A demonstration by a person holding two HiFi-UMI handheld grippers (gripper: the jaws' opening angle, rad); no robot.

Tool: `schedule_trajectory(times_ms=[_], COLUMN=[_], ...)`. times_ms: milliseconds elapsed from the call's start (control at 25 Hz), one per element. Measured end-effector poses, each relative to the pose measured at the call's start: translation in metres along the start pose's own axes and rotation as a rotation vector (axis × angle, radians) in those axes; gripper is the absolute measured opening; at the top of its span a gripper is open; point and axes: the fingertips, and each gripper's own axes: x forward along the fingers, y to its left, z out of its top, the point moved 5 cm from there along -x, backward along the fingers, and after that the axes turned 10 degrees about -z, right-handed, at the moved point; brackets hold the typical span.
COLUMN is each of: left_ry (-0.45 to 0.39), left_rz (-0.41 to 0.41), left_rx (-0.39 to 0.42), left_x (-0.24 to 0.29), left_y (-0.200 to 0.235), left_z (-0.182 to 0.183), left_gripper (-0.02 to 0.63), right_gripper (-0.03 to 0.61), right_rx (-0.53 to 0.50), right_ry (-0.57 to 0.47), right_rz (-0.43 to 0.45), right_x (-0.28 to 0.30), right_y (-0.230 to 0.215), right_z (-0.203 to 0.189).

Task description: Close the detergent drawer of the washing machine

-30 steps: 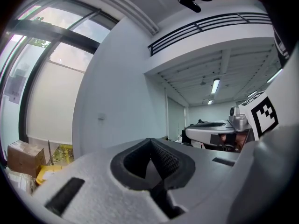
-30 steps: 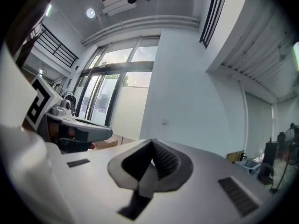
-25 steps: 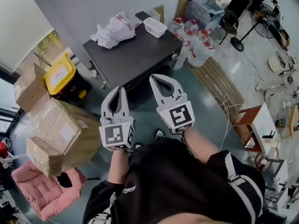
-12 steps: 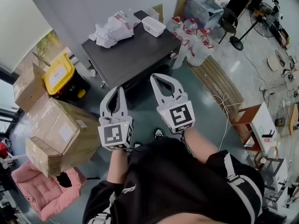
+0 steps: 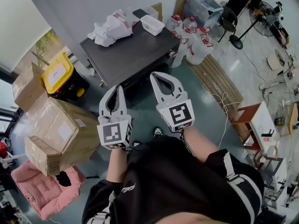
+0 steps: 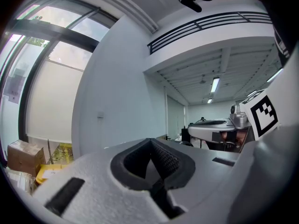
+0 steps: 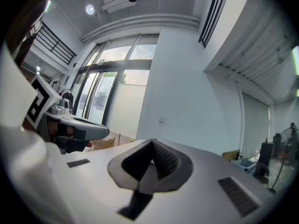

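Observation:
A dark grey, flat-topped machine (image 5: pixel 133 55) stands against the wall ahead of me; no detergent drawer shows from above. My left gripper (image 5: pixel 117 89) is held level in front of my body, short of the machine's front edge, jaws shut with nothing between them. To its right and slightly further forward is my right gripper (image 5: pixel 156 76), also shut and empty. In the left gripper view the left gripper (image 6: pixel 150 142) points at a bare white wall. The right gripper (image 7: pixel 152 143) faces the same wall and the windows in the right gripper view.
White cloths (image 5: pixel 110 29) and a white box (image 5: pixel 153 24) lie on the machine top. To its left stand cardboard boxes (image 5: pixel 60 134) and a yellow-lidded bin (image 5: pixel 58 74), with a pink cushion (image 5: pixel 39 190) below them. To the right are bagged bottles (image 5: pixel 191 36) and a wooden pallet (image 5: pixel 217 83).
Both grippers keep their place and stay shut. Only the head view has drifted a little.

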Motion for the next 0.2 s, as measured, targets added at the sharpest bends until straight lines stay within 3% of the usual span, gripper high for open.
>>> schedule_trajectory(times_ms=[200], left_ry=[0.003], left_rz=[-0.002], left_rx=[0.000], left_x=[0.0033], left_y=[-0.0032], left_z=[-0.0001], left_gripper=[0.005], right_gripper=[0.005], right_rx=[-0.004], right_ry=[-0.003], right_rz=[-0.002], right_x=[-0.0008], right_y=[-0.0048], right_z=[-0.0012])
